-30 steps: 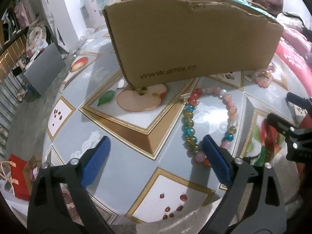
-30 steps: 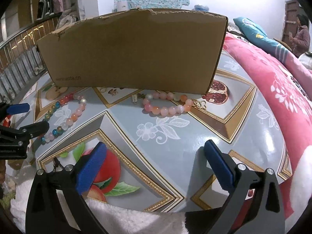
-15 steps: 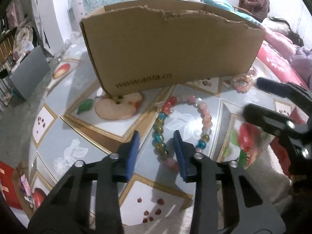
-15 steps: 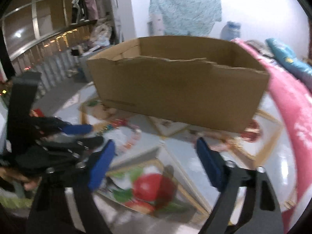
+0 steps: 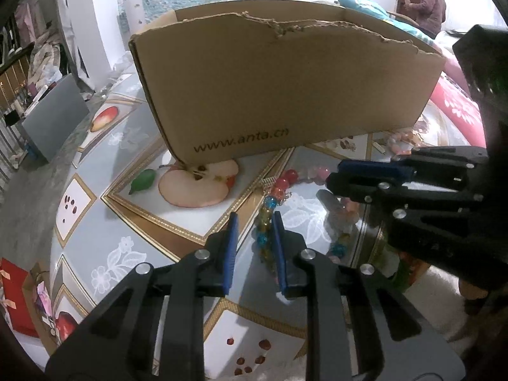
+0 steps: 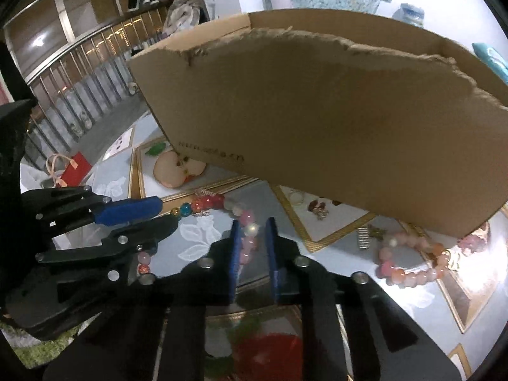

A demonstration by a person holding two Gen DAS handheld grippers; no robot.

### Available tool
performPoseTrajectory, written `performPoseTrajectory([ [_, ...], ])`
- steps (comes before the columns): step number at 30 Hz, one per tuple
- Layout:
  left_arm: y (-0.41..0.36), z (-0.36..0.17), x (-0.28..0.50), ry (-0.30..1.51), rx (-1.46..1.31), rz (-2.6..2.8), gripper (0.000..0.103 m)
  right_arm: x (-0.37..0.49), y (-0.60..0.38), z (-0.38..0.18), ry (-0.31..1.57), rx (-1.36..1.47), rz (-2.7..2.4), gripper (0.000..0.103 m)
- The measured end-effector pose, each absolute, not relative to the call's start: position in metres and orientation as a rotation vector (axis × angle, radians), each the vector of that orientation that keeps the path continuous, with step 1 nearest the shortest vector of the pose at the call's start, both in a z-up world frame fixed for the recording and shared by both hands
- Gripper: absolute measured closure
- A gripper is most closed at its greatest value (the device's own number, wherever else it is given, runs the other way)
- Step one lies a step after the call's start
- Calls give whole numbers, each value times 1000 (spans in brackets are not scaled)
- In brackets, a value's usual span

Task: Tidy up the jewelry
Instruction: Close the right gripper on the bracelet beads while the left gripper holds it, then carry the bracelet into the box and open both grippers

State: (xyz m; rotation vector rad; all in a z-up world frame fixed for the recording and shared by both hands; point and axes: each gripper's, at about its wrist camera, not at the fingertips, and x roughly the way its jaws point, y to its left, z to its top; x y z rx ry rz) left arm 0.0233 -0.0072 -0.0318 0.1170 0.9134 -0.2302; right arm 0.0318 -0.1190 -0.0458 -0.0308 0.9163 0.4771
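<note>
Left wrist view, lower centre: left gripper (image 5: 252, 247) jaws closing around the near-left stretch of the multicolour bead bracelet (image 5: 266, 209); teal and yellow beads sit between the blue pads (image 5: 230, 250), but I cannot tell whether they are pinched yet. The bracelet lies flat on the fruit-print counter (image 5: 127, 254), in front of the cardboard box (image 5: 285, 89). At the right of that frame the right gripper (image 5: 365, 173) reaches in over the far side of the same loop.

Right wrist view, left edge: the left gripper again, blue pad beside the red and teal beads. Lower centre: right gripper (image 6: 252, 247) jaws closing with pink and white beads between them, left pad touching the beads, right pad seemingly a little apart. Lower right of frame: a second bracelet, pink-orange beads (image 6: 412, 266), lies untouched on the counter just in front of the box; a small charm (image 6: 319, 208) lies near the box's base.

Progress: early. Nothing visible is stowed; the box interior is hidden. Both bracelets are on the counter. Left to do, as I judge it: finish the two-handed grab, lift, drop into the box, then the pink-orange bracelet and the loose bits.
</note>
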Motion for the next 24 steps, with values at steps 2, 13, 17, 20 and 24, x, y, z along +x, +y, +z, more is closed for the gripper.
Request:
performPoseTrajectory([
  [2, -7, -32, 24, 906, 112, -232, 84, 32, -118, -46, 914, -34, 475, 93],
  [13, 7, -17, 14, 837, 23, -282, 95, 28, -130, -28, 875, 67, 492, 93],
  [17, 11, -5, 6, 799, 0, -294, 95, 21, -137, -16, 849, 81, 495, 93],
  [20, 17, 7, -3, 771, -22, -313, 95, 16, -139, -3, 820, 97, 501, 93],
  [24, 20, 37, -12, 710, -45, -359, 95, 7, -141, 29, 745, 86, 509, 93],
])
